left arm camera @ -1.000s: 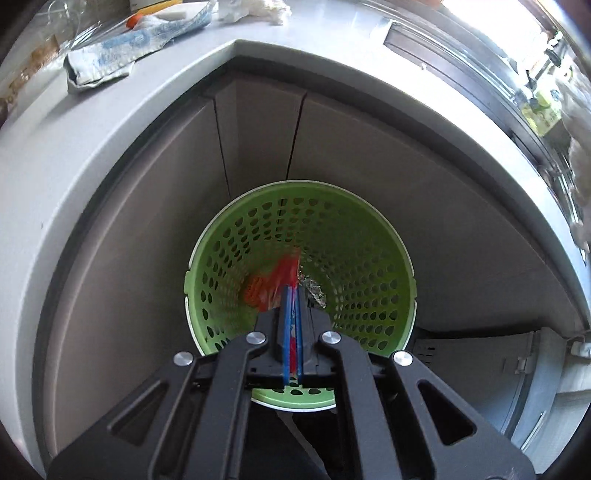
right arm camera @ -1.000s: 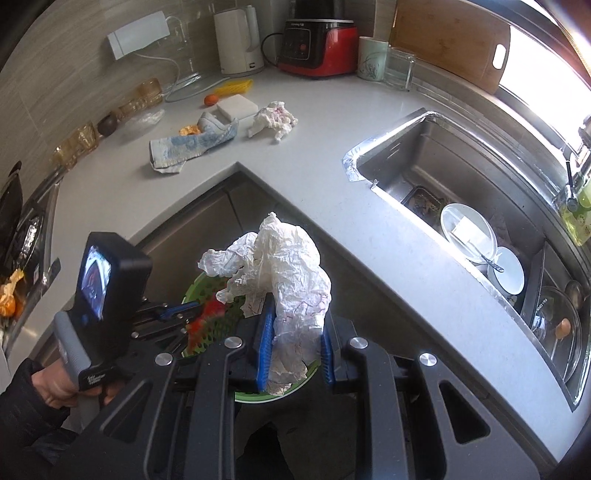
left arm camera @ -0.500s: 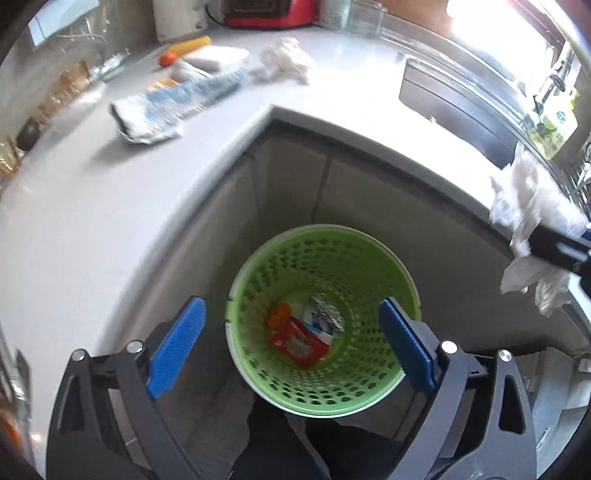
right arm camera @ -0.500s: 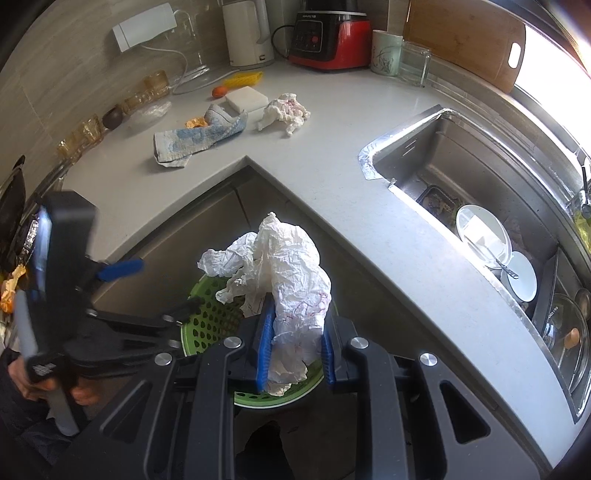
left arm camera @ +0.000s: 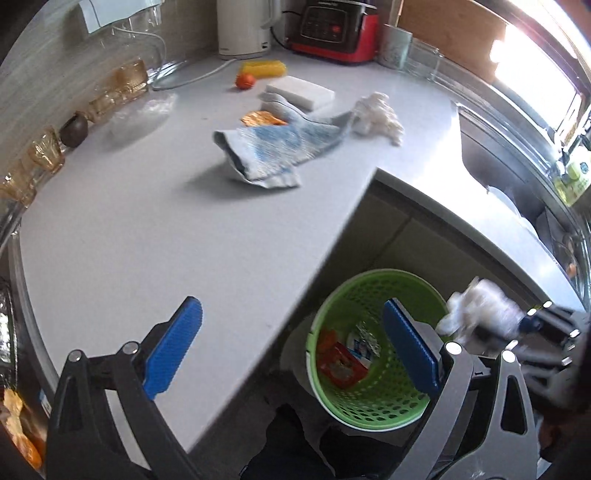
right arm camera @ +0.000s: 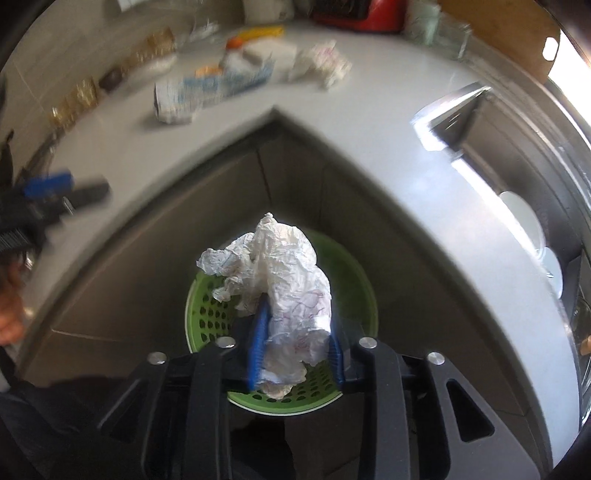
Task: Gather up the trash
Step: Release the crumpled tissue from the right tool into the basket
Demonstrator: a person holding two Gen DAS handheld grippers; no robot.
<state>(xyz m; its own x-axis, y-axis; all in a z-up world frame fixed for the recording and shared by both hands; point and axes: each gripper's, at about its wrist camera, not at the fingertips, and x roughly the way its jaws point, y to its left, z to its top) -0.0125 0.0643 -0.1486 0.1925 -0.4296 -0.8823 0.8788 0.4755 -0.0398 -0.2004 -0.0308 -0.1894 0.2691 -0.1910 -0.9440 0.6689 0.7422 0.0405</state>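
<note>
A green perforated basket [left arm camera: 373, 402] stands on the floor in the counter's corner, with a red wrapper [left arm camera: 338, 365] and a small white packet [left arm camera: 364, 341] inside. My left gripper [left arm camera: 291, 349] is open and empty, above the counter edge left of the basket. My right gripper [right arm camera: 295, 345] is shut on a crumpled white paper [right arm camera: 284, 284] directly above the basket [right arm camera: 207, 317]. The paper also shows blurred in the left wrist view [left arm camera: 476, 306]. On the counter lie a blue-white wrapper [left arm camera: 273, 151], an orange wrapper [left arm camera: 262, 119] and a crumpled tissue [left arm camera: 376, 118].
A grey counter [left arm camera: 147, 240] wraps the corner. At the back stand a white kettle [left arm camera: 242, 27], a red cooker [left arm camera: 336, 29], a sponge [left arm camera: 299, 90], amber glasses [left arm camera: 44, 155]. A sink [right arm camera: 491, 147] with plates lies to the right.
My left gripper let go of the red wrapper into the basket, opened wide and rose toward the counter. My right gripper moved over the basket with the crumpled paper.
</note>
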